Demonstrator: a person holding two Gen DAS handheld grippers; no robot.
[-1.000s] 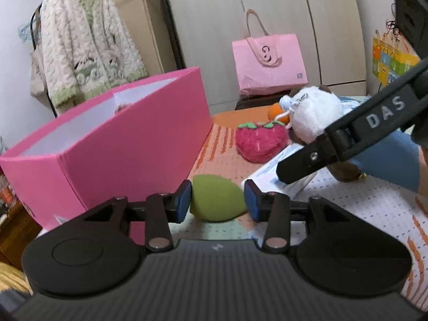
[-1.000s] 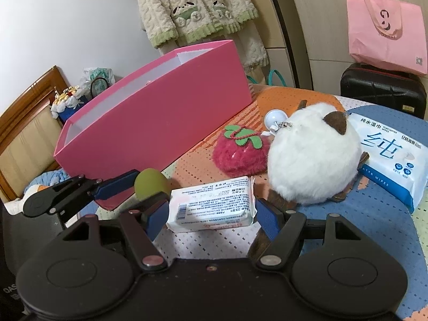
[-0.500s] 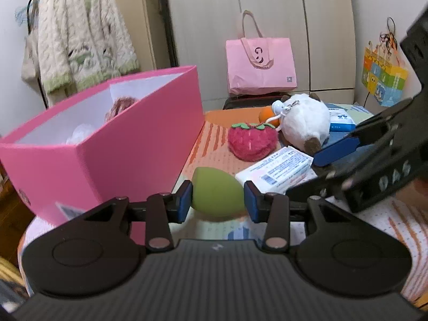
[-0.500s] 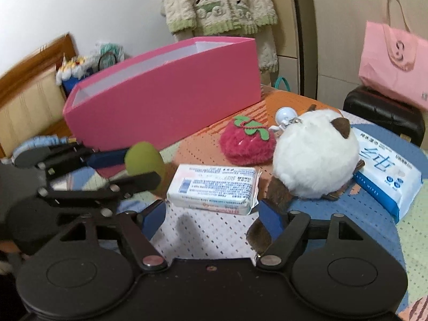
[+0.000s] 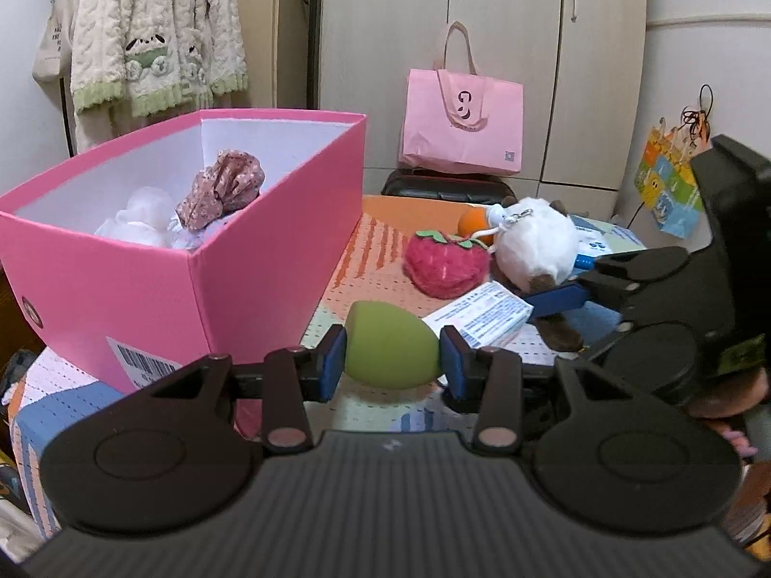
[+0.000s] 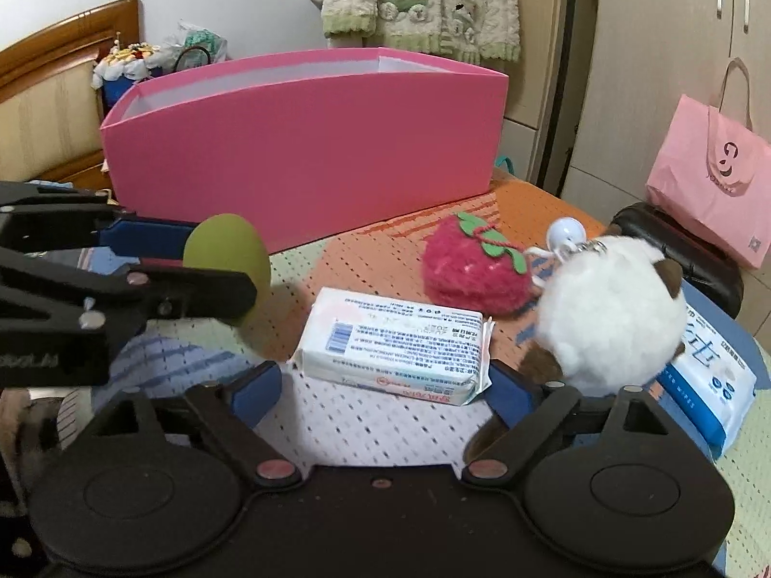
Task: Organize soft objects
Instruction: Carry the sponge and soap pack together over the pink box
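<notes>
My left gripper [image 5: 392, 366] is shut on a green egg-shaped sponge [image 5: 390, 344] and holds it above the table, beside the pink box [image 5: 270, 284]; the sponge also shows in the right wrist view [image 6: 226, 260]. The box holds a floral fabric bundle [image 5: 221, 188] and white soft items [image 5: 139, 219]. My right gripper [image 6: 385, 390] is open, its fingers either side of a white tissue pack [image 6: 395, 347] lying on the table. A red plush strawberry [image 6: 474, 265] and a white plush ball [image 6: 609, 308] lie behind the pack.
A blue-and-white wipes pack [image 6: 708, 380] lies at the right. A pink tote bag [image 5: 462, 120] sits on a black case [image 5: 443, 188] behind the table. A knitted cardigan [image 5: 154, 29] hangs at the back left. A wooden headboard [image 6: 43, 96] is left.
My left gripper has lifted the green sponge, so the inside of the pink box now shows. My right gripper has stayed open around the tissue pack.
</notes>
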